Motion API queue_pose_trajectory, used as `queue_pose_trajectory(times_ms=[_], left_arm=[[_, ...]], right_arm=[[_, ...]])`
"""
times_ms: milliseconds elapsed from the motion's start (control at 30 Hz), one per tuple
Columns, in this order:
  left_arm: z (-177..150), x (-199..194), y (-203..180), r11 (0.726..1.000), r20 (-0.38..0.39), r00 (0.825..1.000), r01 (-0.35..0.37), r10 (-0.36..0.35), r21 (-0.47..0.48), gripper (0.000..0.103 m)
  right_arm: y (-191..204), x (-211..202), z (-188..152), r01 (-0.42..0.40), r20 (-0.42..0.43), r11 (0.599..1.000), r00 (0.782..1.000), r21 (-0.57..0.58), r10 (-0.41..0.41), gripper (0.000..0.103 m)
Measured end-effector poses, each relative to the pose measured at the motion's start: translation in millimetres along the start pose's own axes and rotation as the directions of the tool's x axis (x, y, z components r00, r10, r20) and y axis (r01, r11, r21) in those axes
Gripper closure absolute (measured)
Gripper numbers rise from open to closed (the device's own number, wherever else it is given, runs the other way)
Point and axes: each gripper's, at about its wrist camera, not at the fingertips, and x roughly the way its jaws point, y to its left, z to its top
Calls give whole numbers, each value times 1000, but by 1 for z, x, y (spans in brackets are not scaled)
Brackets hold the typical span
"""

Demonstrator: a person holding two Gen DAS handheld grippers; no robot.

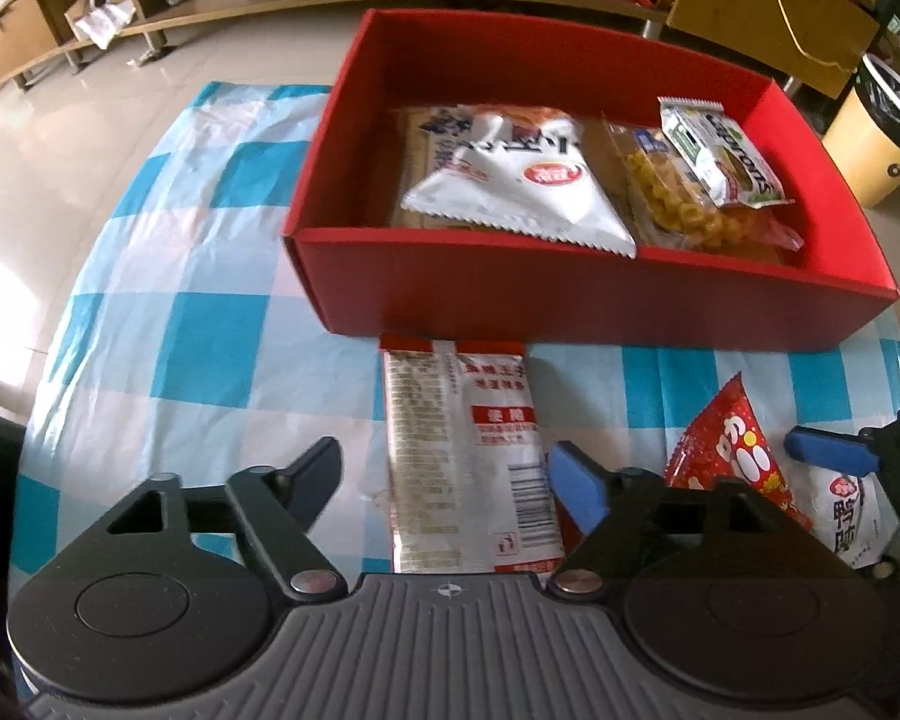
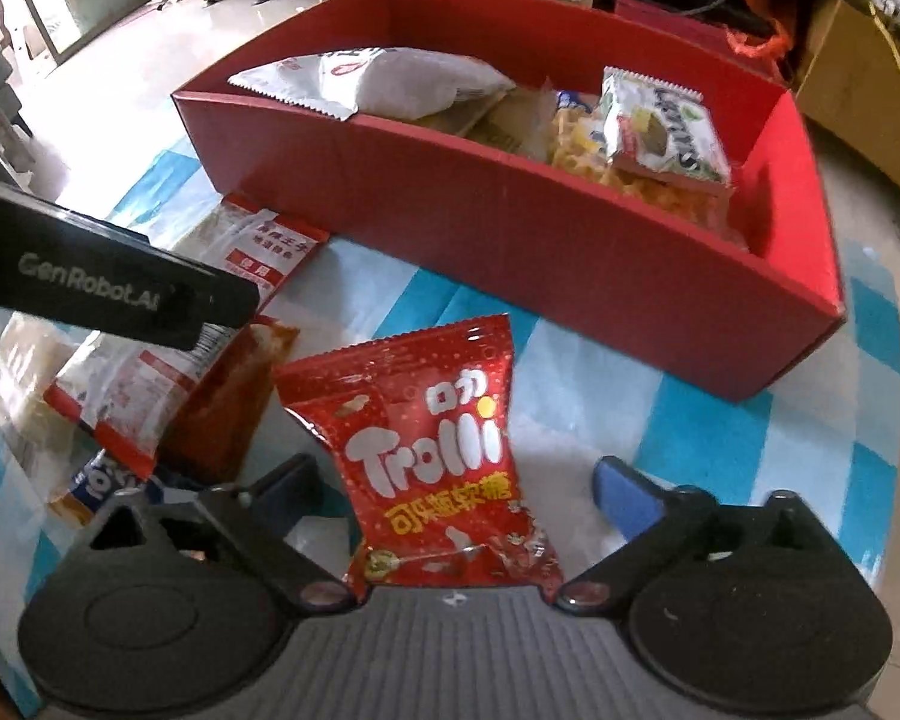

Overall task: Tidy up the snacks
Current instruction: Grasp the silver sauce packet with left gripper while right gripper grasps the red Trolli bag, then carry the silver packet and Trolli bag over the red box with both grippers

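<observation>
Red Trolli packet (image 2: 432, 450), glossy and crinkled, lies between the right hand-held gripper (image 2: 456, 480)'s wide-spread jaws.

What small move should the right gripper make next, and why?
Probably close the right gripper on the red Trolli bag. Its jaws stand open on both sides of the bag, which lies flat on the checked cloth, outside the red box where other snacks already lie.

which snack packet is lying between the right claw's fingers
The red Trolli gummy bag, flat on the checked cloth between the open right claw. The white-and-red packet lies off to its left, under the other claw.
</observation>
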Motion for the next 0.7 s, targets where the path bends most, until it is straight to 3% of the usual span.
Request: queue_pose_trajectory(times_ms=[33, 67, 100, 200, 300, 467, 500, 533, 700], left_arm=[[0, 2, -2, 1000, -6, 1000, 2, -2, 2, 16], [0, 4, -4, 1000, -14, 1000, 4, -4, 5, 16], [0, 6, -6, 1000, -22, 1000, 6, -6, 7, 15], [0, 13, -13, 1000, -36, 999, -8, 9, 17, 11], [0, 17, -16, 999, -40, 999, -33, 34, 19, 14], [3, 11, -11, 999, -32, 999, -28, 28, -19, 25], [3, 8, -10, 999, -25, 999, -31, 30, -22, 37], [4, 5, -9, 999, -23, 1000, -21, 20, -24, 41], [1, 2, -10, 1000, -25, 1000, -12, 11, -15, 44]], right_arm=[[-3, -3, 0, 2, 10, 1000, 1000, 14, -2, 30], [-6, -6, 0, -8, 19, 999, 1000, 31, 7, 52], [-11, -11, 0, -8, 29, 999, 1000, 47, 7, 58], [-26, -15, -1, -59, 34, 990, 998, 126, 55, 59], [-30, -20, -4, -26, 47, 991, 999, 130, 20, 60], [-42, -39, -2, -45, 86, 984, 996, 170, 30, 60], [-43, -43, -1, -50, 95, 983, 995, 177, 34, 60], [-44, -47, -1, -55, 104, 981, 994, 184, 36, 60], [-40, -52, 3, -61, 126, 982, 991, 179, 38, 60]])
